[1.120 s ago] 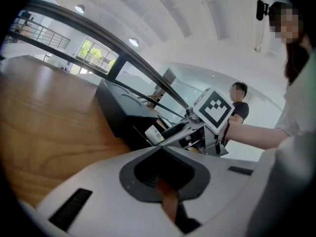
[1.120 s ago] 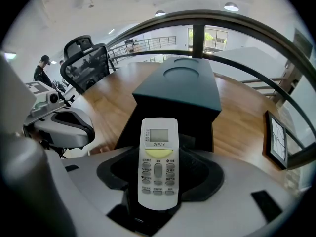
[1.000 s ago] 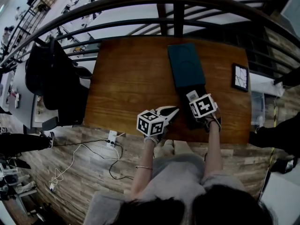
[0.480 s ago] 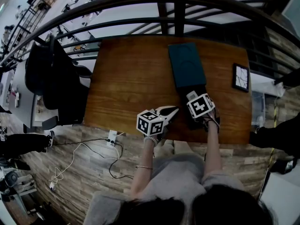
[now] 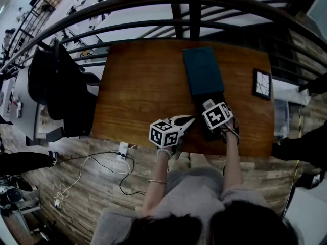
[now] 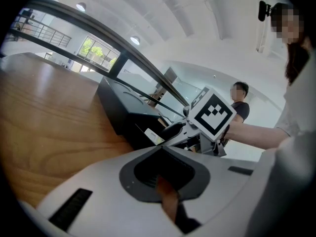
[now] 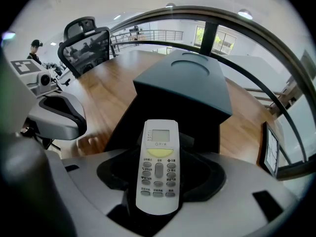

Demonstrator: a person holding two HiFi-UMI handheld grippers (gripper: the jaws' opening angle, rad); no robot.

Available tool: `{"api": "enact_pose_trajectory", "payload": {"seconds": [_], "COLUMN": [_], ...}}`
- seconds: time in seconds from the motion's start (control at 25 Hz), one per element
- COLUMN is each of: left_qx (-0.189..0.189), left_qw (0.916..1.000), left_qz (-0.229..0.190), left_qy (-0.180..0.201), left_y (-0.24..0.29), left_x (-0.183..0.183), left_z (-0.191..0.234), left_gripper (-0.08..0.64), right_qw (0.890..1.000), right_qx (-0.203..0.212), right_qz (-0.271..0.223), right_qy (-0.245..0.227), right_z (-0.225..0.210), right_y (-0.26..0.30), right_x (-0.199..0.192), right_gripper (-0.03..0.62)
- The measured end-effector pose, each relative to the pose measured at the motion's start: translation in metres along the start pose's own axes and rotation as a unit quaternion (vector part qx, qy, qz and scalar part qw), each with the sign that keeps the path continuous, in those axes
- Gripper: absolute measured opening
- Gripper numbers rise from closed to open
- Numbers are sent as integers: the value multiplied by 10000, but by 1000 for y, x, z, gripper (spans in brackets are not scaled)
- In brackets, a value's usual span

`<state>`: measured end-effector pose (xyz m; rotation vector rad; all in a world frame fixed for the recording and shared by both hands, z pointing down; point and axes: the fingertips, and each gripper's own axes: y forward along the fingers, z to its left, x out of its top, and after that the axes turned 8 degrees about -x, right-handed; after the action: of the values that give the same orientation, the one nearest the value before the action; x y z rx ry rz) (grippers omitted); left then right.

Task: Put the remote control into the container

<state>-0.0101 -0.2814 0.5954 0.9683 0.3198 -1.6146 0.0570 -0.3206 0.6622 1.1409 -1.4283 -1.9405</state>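
Note:
A white remote control [image 7: 158,164] with grey buttons and a small screen lies lengthwise between the jaws of my right gripper [image 7: 158,186], which is shut on it. Its tip [image 5: 209,105] points at the dark container [image 5: 203,70], a long box with a teal lid on the wooden table [image 5: 138,86]. That box [image 7: 185,90] rises directly ahead of the remote. My left gripper [image 5: 183,121] hovers at the table's front edge, left of the right one, with its jaws together and nothing in them. In the left gripper view the container [image 6: 126,115] stands just beyond the right gripper's marker cube [image 6: 212,113].
A small framed panel [image 5: 261,83] lies at the table's right edge. A black office chair [image 5: 56,86] stands left of the table, and a curved dark railing [image 5: 194,14] runs behind it. Cables and a power strip [image 5: 121,149] lie on the floor below the front edge.
My right gripper with the remote has edged slightly left and forward toward the container. The left gripper has stayed where it was.

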Motion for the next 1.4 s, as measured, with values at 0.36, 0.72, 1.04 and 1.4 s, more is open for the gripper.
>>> {"api": "enact_pose_trajectory", "payload": {"seconds": [0.36,0.72,1.04,1.4], "left_qx": [-16,-40,35,-22], "left_qw": [10000,10000,9998,9990], "left_qz": [7,4,-62,-169], "left_qy": [13,69,211,424], "left_y": [-1,-3,-11,-15], "left_x": [-1,-3,5,15], "left_z": [-5,-13,-17,-28], "left_gripper": [5,3,3,3], "right_qw": [9997,9979,9924,9875], "right_qx": [-147,-380,-613,-383], "right_qz": [-194,-531,-1037,-1491], "right_qy": [-92,50,231,338], "right_z": [-3,-4,-9,-3], "right_y": [-2,-3,-17,-34], "right_x": [0,0,7,8], "right_gripper": [249,255,255,252]}}
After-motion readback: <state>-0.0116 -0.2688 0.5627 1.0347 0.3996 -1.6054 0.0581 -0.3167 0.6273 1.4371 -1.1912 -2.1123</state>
